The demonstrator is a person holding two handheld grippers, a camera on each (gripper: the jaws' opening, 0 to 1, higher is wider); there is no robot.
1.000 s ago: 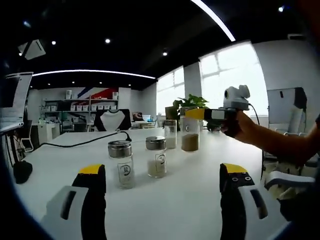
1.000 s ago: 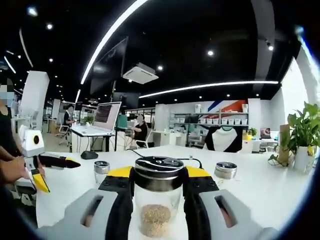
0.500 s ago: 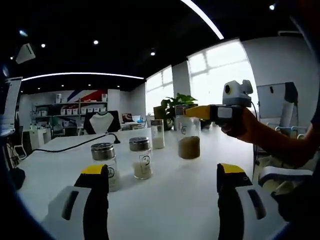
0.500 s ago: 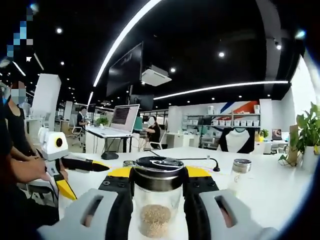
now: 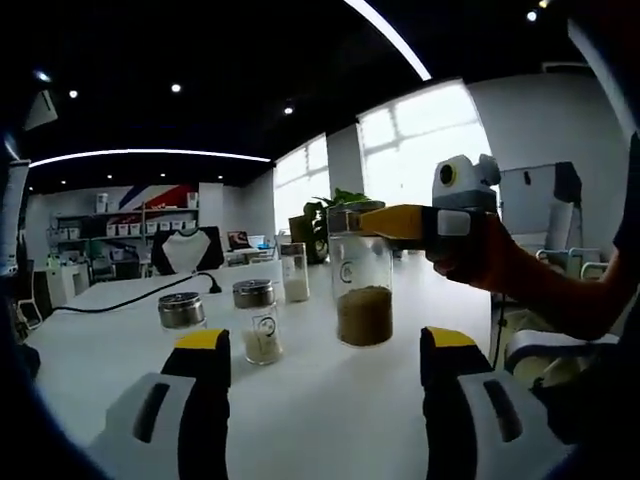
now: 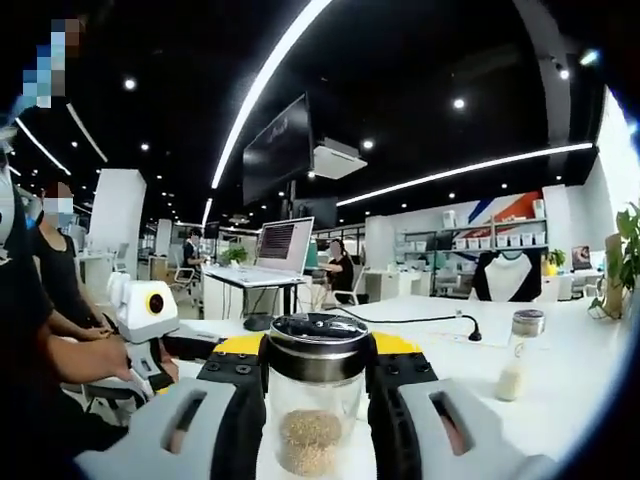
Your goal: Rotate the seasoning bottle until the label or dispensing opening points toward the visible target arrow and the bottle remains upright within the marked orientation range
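in the right gripper view the right gripper pinches a seasoning bottle between its two yellow-tipped jaws, just under the bottle's shiny metal lid. the bottle stands upright and has brown grains at the bottom. in the left gripper view the same bottle hangs a little above the white table, held near its top by the right gripper, with a hand behind it. the left gripper is spread wide with nothing between its jaws, low in front of the table. on the table, to the left of the held bottle, stand two small jars with metal lids, and a taller glass jar is farther back. a black cable runs across the table. in the right gripper view the left gripper comes in from the left, and another small jar stands on the table at the right.
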